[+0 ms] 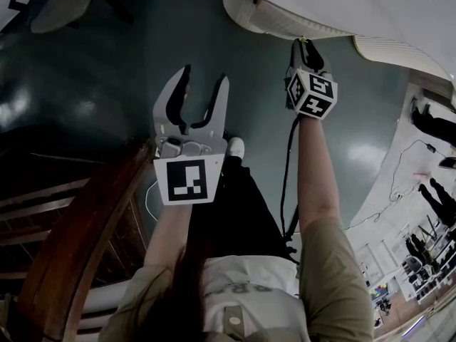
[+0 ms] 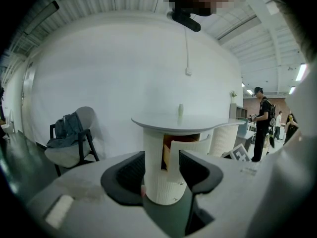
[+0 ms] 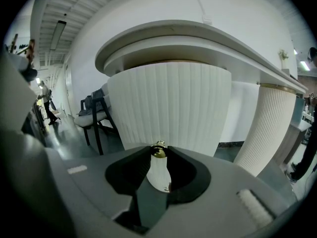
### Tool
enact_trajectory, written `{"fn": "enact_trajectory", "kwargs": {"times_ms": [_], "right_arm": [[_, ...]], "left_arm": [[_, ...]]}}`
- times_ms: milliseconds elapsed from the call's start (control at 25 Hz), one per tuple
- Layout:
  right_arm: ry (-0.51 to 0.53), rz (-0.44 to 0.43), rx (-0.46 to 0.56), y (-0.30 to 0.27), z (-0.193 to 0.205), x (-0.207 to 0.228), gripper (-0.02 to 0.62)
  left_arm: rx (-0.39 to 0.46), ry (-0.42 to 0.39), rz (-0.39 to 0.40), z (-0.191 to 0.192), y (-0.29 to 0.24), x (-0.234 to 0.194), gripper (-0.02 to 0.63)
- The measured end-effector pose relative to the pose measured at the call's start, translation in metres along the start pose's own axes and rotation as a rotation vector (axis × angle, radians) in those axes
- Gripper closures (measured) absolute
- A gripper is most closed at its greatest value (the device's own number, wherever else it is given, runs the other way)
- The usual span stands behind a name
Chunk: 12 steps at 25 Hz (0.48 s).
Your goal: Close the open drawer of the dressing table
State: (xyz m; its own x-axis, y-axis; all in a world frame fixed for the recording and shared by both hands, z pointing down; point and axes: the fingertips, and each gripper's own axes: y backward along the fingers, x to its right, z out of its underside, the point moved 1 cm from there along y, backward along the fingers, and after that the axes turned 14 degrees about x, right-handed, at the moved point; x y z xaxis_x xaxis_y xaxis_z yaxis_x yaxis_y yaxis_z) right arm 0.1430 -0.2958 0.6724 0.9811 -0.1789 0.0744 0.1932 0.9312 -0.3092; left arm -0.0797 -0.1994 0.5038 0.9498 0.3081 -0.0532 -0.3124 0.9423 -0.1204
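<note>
The white dressing table (image 2: pixel 183 121) has a round top on a ribbed column. Its curved ribbed drawer (image 3: pixel 171 103) stands pulled out, and in the left gripper view the drawer (image 2: pixel 190 145) shows a brown inside. My right gripper (image 3: pixel 159 152) is shut on the drawer's small gold knob (image 3: pixel 158 151). In the head view the right gripper (image 1: pixel 305 43) reaches up to the drawer front (image 1: pixel 285 23). My left gripper (image 1: pixel 206 75) hangs open over the dark floor, well back from the table. In its own view the left gripper (image 2: pixel 162 165) has nothing between its pads.
A chair with a jacket over it (image 2: pixel 69 138) stands left of the table. Dark wooden furniture (image 1: pixel 78 241) curves at my lower left. A second ribbed column (image 3: pixel 267 128) rises on the right. A person (image 2: pixel 260 120) stands far off. A small bottle (image 2: pixel 181 110) sits on the tabletop.
</note>
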Motion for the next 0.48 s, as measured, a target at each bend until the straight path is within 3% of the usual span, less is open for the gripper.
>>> {"fn": "enact_trajectory", "kwargs": {"times_ms": [480], "right_arm": [[0.005, 0.005, 0.027, -0.019, -0.01, 0.004, 0.489]], "left_arm": [[0.022, -0.01, 0.002, 0.006, -0.006, -0.002, 0.387]]}}
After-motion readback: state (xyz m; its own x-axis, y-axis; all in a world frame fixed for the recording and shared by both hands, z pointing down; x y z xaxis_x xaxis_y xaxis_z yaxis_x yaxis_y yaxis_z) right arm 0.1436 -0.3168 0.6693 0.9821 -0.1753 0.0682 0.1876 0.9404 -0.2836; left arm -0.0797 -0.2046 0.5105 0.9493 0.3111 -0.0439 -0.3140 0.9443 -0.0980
